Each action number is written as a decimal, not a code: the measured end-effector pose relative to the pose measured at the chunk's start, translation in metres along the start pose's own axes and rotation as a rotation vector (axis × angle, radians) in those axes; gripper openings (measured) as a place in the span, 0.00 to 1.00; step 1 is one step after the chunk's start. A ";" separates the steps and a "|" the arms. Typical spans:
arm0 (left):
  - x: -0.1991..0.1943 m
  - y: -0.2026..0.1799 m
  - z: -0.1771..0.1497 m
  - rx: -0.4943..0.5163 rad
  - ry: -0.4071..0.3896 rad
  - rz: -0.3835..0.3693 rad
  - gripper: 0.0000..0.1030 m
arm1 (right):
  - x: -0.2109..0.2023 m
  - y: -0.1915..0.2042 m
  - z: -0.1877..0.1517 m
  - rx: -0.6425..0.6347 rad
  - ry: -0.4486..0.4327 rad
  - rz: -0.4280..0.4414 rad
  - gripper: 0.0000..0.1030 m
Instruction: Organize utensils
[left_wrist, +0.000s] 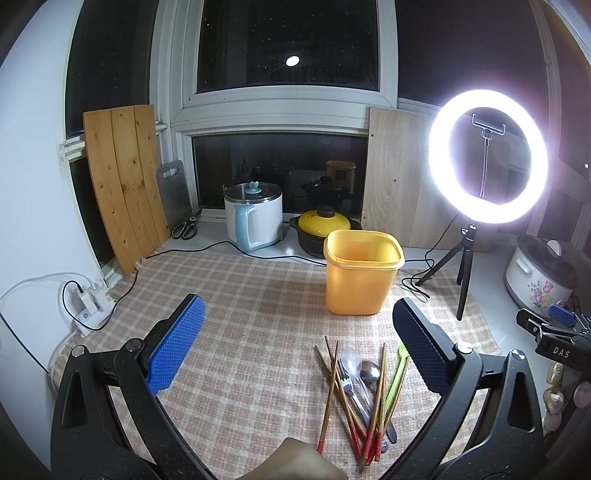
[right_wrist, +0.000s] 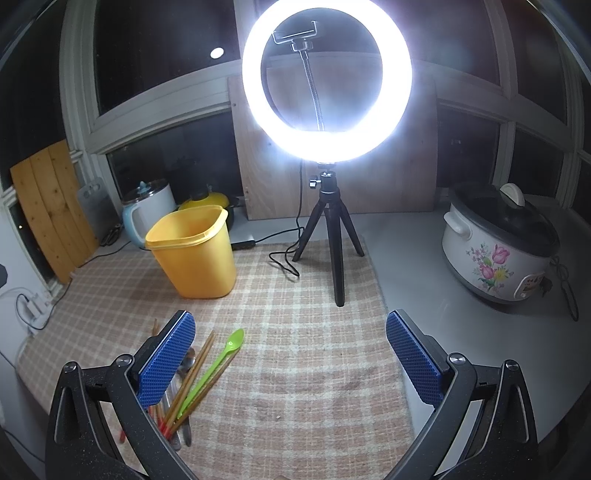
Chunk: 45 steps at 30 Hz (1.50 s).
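Above utensils (left_wrist: 360, 398), both tongs (left_wrist: 297, 339) (right_wrist: 291, 354) agape, level.

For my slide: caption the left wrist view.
Open left tongs hover above utensil pile near empty yellow bin.

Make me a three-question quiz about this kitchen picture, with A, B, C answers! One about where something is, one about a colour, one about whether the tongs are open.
1. Where do the utensils lie?
A. In the yellow bin
B. On the checked cloth
C. In the white kettle

2. What colour is the plastic spoon?
A. Green
B. Purple
C. Black

3. How are the left tongs?
A. Shut on a fork
B. Shut on nothing
C. Open

Answers:
1 B: the pile rests on the checked cloth, in front of the yellow bin.
2 A: it looks bright green beside the brown chopsticks.
3 C: the pads stand wide apart, holding nothing.
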<state>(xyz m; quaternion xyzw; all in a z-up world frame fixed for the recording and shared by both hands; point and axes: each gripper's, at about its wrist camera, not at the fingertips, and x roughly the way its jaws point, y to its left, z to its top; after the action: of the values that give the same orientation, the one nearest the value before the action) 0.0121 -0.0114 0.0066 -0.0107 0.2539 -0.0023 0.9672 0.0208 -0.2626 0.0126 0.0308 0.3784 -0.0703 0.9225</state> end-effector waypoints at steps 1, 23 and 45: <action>0.000 -0.001 0.000 0.000 -0.001 0.001 1.00 | 0.001 0.000 0.001 0.000 0.001 0.000 0.99; 0.014 0.000 -0.002 -0.006 0.031 -0.016 1.00 | 0.009 -0.001 -0.003 0.016 0.042 0.002 0.99; 0.046 0.020 -0.023 -0.049 0.127 -0.043 1.00 | 0.040 0.011 -0.017 -0.019 0.152 0.010 0.99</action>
<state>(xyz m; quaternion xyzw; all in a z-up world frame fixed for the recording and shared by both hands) 0.0408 0.0073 -0.0369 -0.0398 0.3145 -0.0173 0.9483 0.0385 -0.2537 -0.0277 0.0290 0.4478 -0.0596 0.8917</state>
